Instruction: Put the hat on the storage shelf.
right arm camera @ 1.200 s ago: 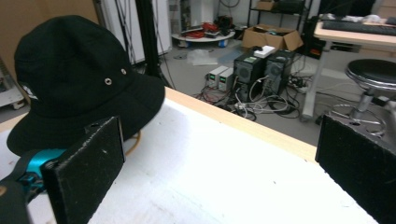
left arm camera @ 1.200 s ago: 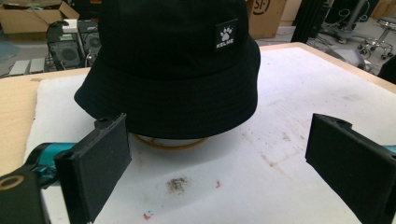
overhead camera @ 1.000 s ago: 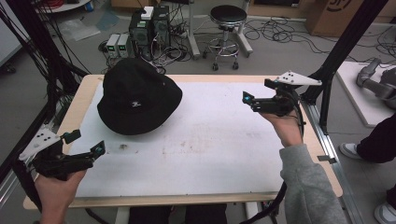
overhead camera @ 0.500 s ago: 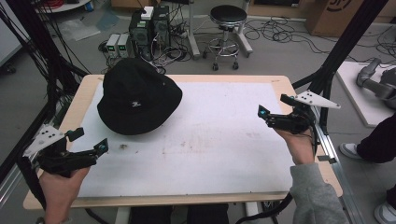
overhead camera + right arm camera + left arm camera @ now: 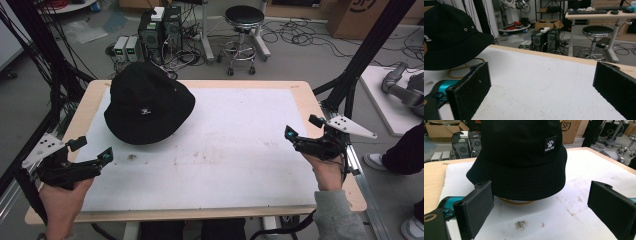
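Note:
A black bucket hat with a small white paw label sits crown-up on the far left of the white mat. In the left gripper view the hat stands just beyond the open jaws, and a thin orange ring peeks out under its brim. My left gripper hovers open at the near left corner, pointing at the hat, with nothing held. Over the table's right edge my right gripper is open and empty. In its own view the hat lies far off to the left.
A dark smudge marks the mat between the left gripper and the hat. Black frame posts rise at both table sides. Behind the table, a stool and computer boxes stand on the floor among cables.
My right gripper has drawn back toward the near right edge of the table and come lower. The left gripper has shifted only slightly. The hat has not moved.

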Tool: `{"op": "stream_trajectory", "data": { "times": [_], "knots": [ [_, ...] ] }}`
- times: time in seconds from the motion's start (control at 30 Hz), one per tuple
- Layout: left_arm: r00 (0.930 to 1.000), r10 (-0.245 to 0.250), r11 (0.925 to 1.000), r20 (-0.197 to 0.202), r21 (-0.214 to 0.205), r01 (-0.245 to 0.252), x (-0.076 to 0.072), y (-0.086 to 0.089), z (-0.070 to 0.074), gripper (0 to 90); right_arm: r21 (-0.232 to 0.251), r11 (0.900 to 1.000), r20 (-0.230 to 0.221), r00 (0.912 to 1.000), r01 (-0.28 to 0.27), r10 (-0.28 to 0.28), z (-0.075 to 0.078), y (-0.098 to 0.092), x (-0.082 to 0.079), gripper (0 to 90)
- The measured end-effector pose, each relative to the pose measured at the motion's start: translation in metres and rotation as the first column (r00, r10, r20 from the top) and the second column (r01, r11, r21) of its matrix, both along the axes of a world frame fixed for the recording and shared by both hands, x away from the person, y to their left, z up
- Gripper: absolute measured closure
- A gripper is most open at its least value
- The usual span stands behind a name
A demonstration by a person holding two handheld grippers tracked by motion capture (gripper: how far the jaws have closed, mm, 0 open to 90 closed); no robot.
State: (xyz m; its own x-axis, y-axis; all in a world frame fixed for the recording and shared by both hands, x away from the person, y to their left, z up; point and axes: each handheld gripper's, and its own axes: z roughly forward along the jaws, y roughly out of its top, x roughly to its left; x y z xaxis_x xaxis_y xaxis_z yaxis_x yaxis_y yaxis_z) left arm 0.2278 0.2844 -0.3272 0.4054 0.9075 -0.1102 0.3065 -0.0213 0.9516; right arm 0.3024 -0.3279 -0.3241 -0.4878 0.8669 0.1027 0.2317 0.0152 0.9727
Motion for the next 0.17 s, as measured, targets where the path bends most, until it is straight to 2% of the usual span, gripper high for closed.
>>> {"op": "stream_trajectory", "data": {
  "times": [0.1,0.17],
  "knots": [
    [1.0000,0.004,1.0000,0.004,0.001,-0.004,-0.0002,0.0000,0.0015,7.2,0.019,0.9998,0.002,1.0000,-0.003,0.003,-0.0025,-0.0031,-0.0058,1.0],
    [1.0000,0.005,1.0000,0.005,0.003,-0.005,-0.0005,-0.0003,0.0019,7.2,0.040,0.9992,0.021,0.9998,-0.009,0.008,-0.0047,-0.0047,-0.0097,1.0]
  ]
}}
